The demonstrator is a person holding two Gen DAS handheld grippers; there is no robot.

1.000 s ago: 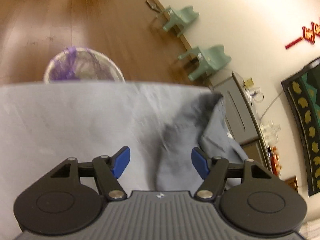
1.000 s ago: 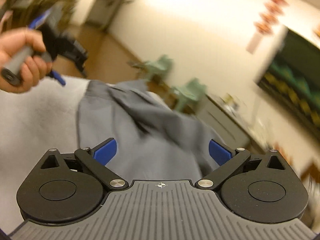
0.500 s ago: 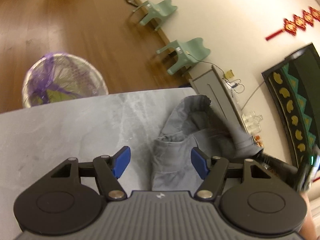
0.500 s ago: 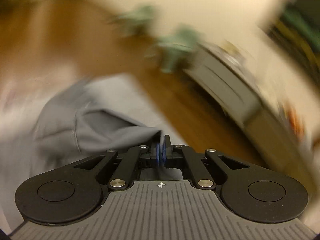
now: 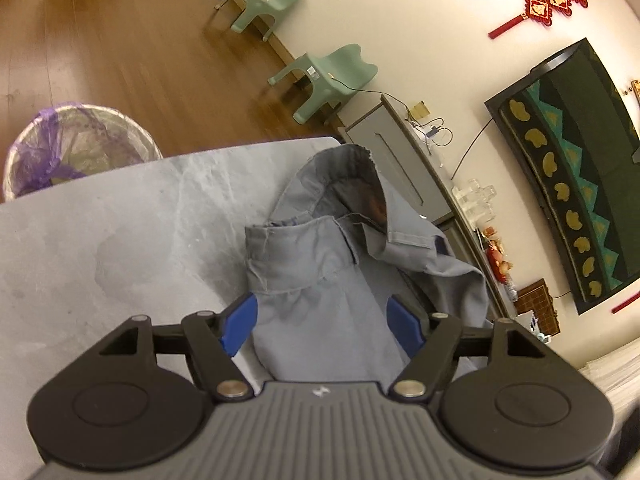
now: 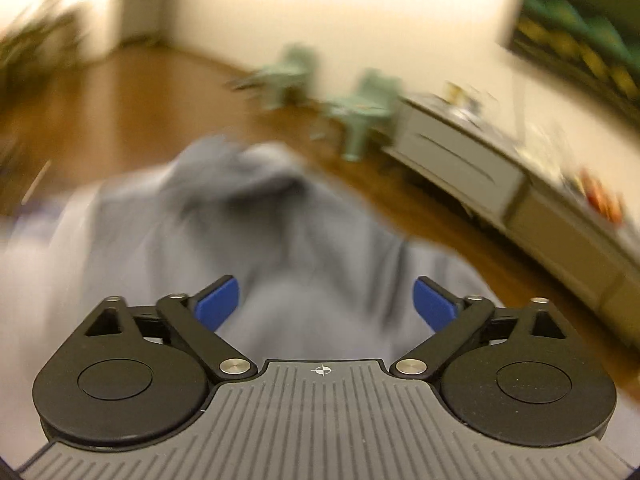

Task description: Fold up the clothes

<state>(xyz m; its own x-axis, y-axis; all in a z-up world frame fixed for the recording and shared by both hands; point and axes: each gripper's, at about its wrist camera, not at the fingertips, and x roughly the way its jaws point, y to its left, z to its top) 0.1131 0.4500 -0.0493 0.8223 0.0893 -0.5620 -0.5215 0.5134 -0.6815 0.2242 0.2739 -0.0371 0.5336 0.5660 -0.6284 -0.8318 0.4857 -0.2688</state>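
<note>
Our left gripper (image 5: pixel 322 320) and right gripper (image 6: pixel 326 304) hang spread over the limp grey garment (image 5: pixel 320 276) at the table (image 5: pixel 120 220) corner — we'd pinch its stitched collar edge.

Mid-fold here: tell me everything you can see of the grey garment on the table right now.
The grey garment is a blue-grey woven piece, cotton-like, with stitched seams and a frayed edge at its far end. It lies crumpled, not flat, on the marbled grey table near its far right corner; a stitched band or flap lies across it. Part drapes over the right edge. The left gripper and right gripper are both open over it, gripping nothing. The right view is blurred.
</note>
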